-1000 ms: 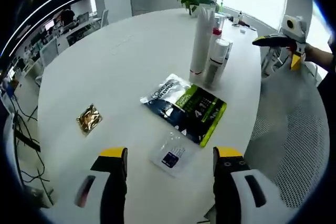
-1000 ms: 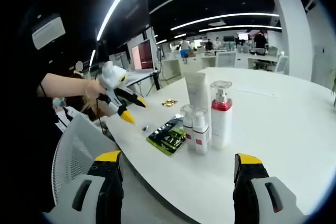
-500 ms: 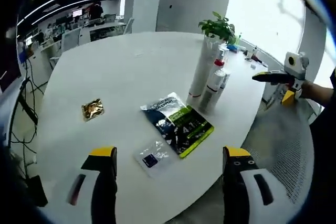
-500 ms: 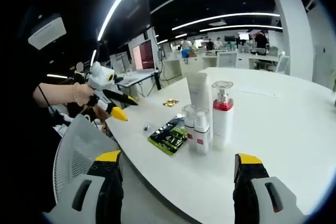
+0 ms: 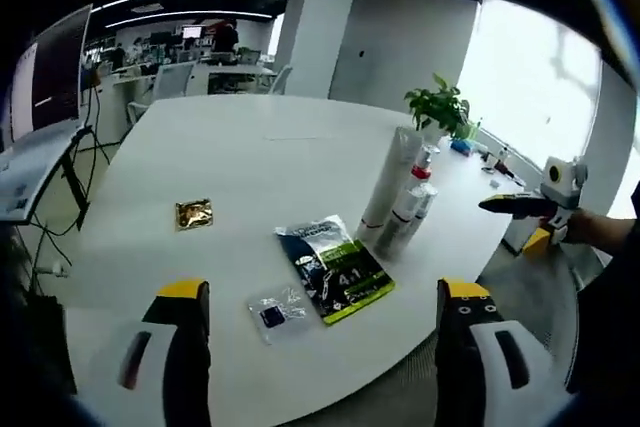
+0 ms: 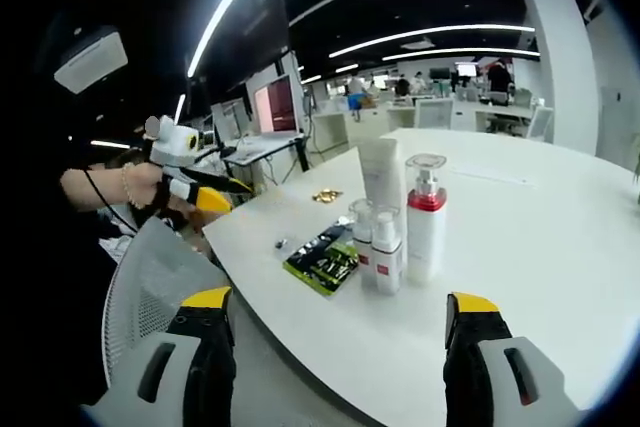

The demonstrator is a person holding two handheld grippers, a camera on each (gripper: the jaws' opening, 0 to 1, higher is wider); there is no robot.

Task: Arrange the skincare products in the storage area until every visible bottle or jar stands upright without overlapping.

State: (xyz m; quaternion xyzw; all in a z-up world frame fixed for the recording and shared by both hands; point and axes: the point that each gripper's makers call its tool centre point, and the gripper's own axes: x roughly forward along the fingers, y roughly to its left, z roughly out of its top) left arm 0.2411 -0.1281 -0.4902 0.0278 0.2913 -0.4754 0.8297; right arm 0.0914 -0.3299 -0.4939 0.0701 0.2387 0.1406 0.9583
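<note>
— Looking along the left gripper [image 5: 320, 317], what stands where? 
— In the left gripper view its jaws are spread wide and hold nothing, raised off the near edge of the round white table [image 5: 230, 162]. The bottles cluster on the table's far side: a tall white tube [image 5: 390, 184] with a pump bottle [image 5: 412, 197] and smaller bottles just beside it, all upright. Nearer lie a dark-and-green pouch [image 5: 335, 267], a clear sachet [image 5: 276, 312] and a gold sachet [image 5: 194, 213], all flat. The right gripper [image 5: 520, 207] hangs beyond the table edge.

— And from the right gripper view?
— The same group sits mid-table: tube [image 6: 380, 187], red-collared pump bottle [image 6: 424, 219] and two small bottles [image 6: 378, 245], close together but each on its own base. The right gripper's [image 6: 338, 342] jaws are also parted and empty. The left gripper [image 6: 200, 192] is held off the table's far edge, its jaws too small to judge here.

— What does the step call for?
— Seemingly a check only: the bottles look upright and unstacked. Any touch should be slow, gripping low on one bottle, so neighbours are not toppled.
</note>
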